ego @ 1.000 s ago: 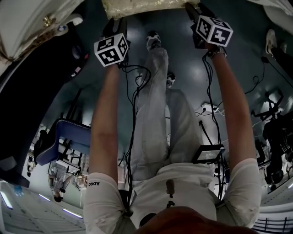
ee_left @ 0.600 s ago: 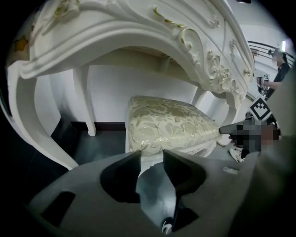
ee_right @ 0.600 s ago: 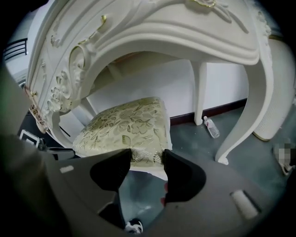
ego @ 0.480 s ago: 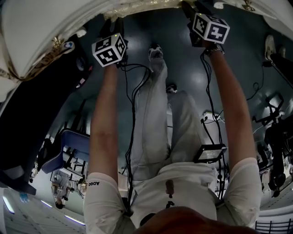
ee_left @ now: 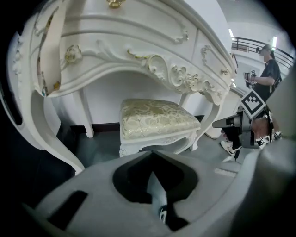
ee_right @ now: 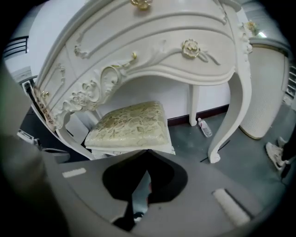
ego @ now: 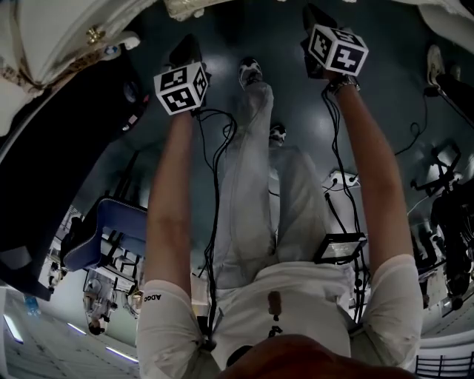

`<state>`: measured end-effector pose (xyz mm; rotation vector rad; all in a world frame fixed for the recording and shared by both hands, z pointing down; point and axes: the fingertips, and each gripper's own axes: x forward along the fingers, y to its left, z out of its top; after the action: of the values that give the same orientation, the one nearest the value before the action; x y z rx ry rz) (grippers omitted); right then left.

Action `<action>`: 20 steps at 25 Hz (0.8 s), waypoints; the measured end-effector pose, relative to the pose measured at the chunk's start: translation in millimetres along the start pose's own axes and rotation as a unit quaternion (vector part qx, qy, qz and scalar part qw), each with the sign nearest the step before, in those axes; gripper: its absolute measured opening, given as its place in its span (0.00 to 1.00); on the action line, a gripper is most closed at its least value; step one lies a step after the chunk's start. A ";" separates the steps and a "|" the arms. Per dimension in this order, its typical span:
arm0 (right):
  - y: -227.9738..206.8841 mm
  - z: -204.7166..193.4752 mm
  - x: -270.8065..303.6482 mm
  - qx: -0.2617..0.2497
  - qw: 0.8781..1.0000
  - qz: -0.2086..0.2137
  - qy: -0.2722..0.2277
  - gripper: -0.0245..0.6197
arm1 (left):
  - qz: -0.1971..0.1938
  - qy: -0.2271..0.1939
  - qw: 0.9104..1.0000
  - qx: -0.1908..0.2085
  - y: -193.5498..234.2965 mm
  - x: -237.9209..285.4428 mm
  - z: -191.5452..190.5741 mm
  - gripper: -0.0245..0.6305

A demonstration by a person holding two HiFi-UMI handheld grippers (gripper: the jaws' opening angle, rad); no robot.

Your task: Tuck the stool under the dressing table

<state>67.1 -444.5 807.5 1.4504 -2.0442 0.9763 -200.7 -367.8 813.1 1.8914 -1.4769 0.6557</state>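
Note:
The cream stool (ee_left: 155, 118) with its gold-patterned cushion stands on the dark floor under the arch of the white carved dressing table (ee_left: 138, 55). The right gripper view shows the same stool (ee_right: 129, 125) beneath the table (ee_right: 152, 46). In the head view only a strip of the stool (ego: 196, 7) shows at the top edge. My left gripper (ee_left: 151, 152) hangs short of the stool's front. Its jaws have just been closing and are now shut, with nothing between them. My right gripper (ee_right: 147, 152) is likewise shut, empty and clear of the cushion after closing.
A plastic bottle (ee_right: 205, 127) lies on the floor by the table's back leg. A white ribbed cabinet (ee_right: 268, 92) stands to the right. A person (ee_left: 268, 74) stands further off. A blue chair (ego: 111, 222) and floor cables (ego: 333, 178) are behind me.
Both grippers have drawn back from the stool's front edge. Less of the stool shows at the top of the head view, with more dark floor between it and the grippers.

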 end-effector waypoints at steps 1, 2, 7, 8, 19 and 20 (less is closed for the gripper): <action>4.1 -4.6 -11.1 -0.005 1.000 0.005 0.002 0.05 | -0.001 -0.001 1.000 0.003 -6.9 -9.6 -2.0 0.05; 7.4 -8.6 -22.7 -0.009 1.000 0.009 0.002 0.05 | -0.002 -0.004 1.000 0.005 -13.9 -19.3 -3.4 0.05; 26.2 -24.2 -89.7 -0.007 1.000 0.021 -0.007 0.05 | -0.007 -0.020 1.000 0.004 -45.6 -79.5 -10.8 0.05; 30.3 -25.2 -105.0 -0.002 1.000 0.024 -0.012 0.05 | -0.010 -0.026 1.000 0.001 -52.0 -92.7 -11.0 0.05; 76.6 -33.4 -287.8 0.016 0.994 0.063 -0.092 0.05 | -0.048 -0.133 0.990 0.013 -136.9 -249.4 11.0 0.05; 82.0 -29.6 -303.4 0.007 0.993 0.068 -0.100 0.05 | -0.054 -0.146 0.988 0.020 -145.0 -264.3 19.0 0.05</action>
<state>94.4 -217.7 589.6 1.4846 -2.3101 0.9335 -124.4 -186.9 583.6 2.1521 -1.5331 0.3727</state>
